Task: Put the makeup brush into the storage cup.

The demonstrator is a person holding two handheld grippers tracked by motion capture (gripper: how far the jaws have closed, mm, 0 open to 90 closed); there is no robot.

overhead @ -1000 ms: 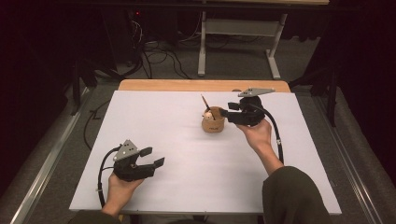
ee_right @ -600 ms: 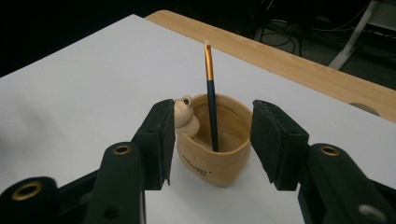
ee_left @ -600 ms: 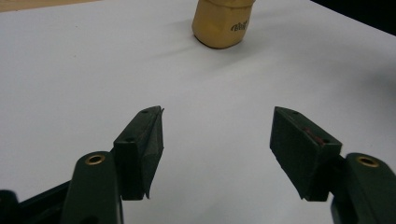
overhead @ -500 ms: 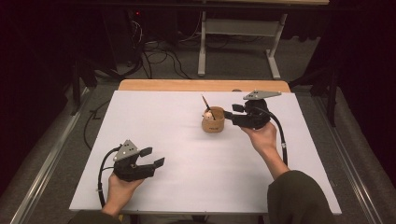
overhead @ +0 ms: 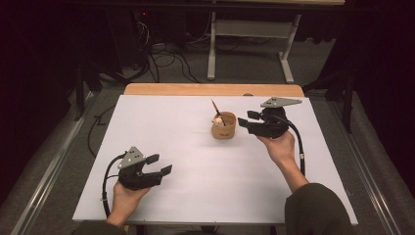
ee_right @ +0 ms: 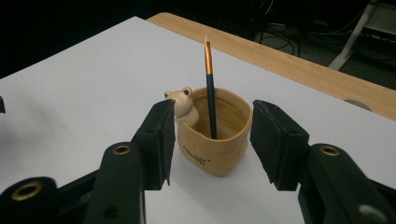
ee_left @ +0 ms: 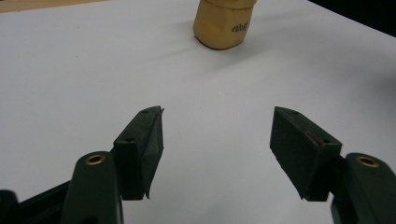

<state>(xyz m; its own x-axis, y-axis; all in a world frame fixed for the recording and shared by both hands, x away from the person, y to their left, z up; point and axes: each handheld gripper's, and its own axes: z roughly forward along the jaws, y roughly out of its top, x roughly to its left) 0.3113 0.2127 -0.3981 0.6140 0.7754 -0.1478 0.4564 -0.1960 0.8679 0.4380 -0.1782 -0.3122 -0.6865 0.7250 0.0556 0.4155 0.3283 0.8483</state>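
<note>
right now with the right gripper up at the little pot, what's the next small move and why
Probably ease the right gripper a little further forward so its open jaws straddle the tan pot, then close. In the right gripper view the jaws stand wider than the pot, which sits just beyond the pads, with no contact visible. The brush stands upright inside, so a level, gentle approach seems wise. The left gripper rests open, far off.

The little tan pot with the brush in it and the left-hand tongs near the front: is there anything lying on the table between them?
Nothing: the high view shows bare white tabletop between the tan ceramic pot and the left tongs.
</note>
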